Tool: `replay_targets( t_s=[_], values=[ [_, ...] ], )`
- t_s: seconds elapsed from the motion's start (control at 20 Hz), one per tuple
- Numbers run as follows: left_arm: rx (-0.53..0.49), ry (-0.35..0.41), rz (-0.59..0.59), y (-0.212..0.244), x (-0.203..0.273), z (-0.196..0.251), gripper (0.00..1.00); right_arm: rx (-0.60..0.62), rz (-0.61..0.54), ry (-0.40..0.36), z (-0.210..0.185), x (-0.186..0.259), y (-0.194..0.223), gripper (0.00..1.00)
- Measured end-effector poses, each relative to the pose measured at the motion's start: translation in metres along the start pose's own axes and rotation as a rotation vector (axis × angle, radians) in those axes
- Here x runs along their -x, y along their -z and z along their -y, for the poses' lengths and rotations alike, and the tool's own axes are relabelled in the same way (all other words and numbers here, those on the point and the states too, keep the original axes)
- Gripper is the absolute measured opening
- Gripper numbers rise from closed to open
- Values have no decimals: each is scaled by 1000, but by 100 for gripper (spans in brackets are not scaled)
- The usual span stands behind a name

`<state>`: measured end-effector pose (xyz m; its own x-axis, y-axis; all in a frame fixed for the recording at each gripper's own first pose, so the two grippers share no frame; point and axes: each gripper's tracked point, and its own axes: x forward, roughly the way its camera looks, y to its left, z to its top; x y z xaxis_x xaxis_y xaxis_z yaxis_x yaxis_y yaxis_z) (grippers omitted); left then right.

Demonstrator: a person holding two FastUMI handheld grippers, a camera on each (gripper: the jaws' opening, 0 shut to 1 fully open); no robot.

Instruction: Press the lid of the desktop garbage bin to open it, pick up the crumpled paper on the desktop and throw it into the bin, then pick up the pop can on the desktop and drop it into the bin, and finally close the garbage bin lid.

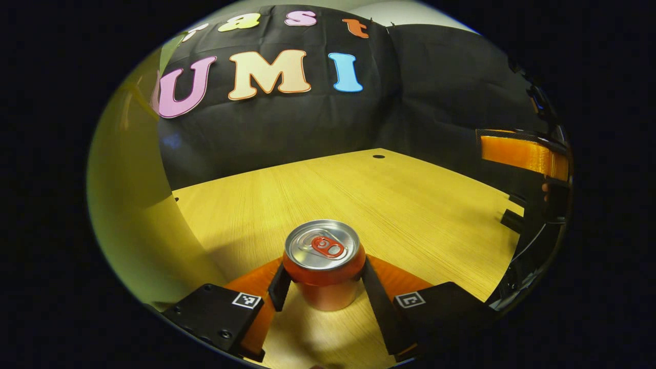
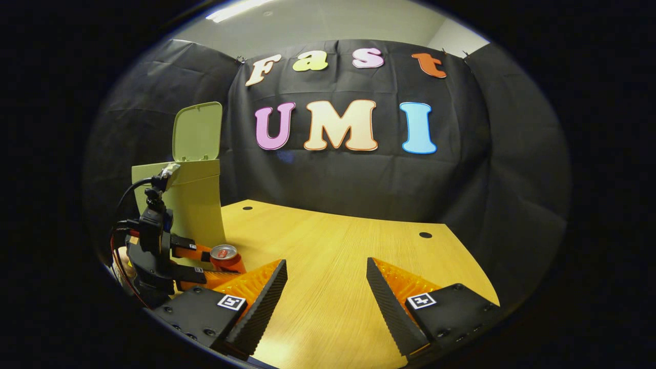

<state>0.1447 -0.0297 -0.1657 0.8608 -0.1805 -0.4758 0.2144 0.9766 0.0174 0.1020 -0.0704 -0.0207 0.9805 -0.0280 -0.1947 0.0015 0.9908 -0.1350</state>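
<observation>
- Left tongs (image 1: 324,287): seen in the left gripper view with the two fingers set against opposite sides of the pop can, clamped on it just below its rim. The same tongs (image 2: 215,264) show in the right gripper view at far left, on a dark handle with cables, near the bin's front.
- Pop can (image 1: 324,264): upright, top and pull tab facing the camera, body held between the left fingers. Whether its base touches the table or sits just above it cannot be told. In the right gripper view the can (image 2: 225,258) stands just in front of the bin's lower wall.
- Garbage bin (image 2: 197,205): pale green, at the table's left rear, close to the cloth wall. In the left gripper view its wall (image 1: 128,205) rises just to the left of the can.
- Bin lid (image 2: 197,130): raised, standing near upright above the bin's back edge; the bin is open.
- Right tongs (image 2: 326,287): fingers wide apart, nothing between them, over bare table. In the left gripper view part of this tool (image 1: 528,154) shows at the far right edge.
- Table (image 2: 333,241): light wood grain, with small round dark holes near its rear edge.
- Cloth wall (image 2: 487,154): black, behind and around the table.
</observation>
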Motion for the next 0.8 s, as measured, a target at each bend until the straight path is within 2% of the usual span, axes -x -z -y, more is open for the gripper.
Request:
replay_targets(
  t_s=[0.3,0.55,0.8],
  values=[
    [-16,-19,-6,-4,0,-3,78,-28,3,16,11,-2,9,98],
    [-24,-23,39,-33,17,3,78,-16,-21,25,17,-3,18,99],
    [-22,24,88,-73,46,20,78,-19,-54,19,21,-4,27,98]
  ],
)
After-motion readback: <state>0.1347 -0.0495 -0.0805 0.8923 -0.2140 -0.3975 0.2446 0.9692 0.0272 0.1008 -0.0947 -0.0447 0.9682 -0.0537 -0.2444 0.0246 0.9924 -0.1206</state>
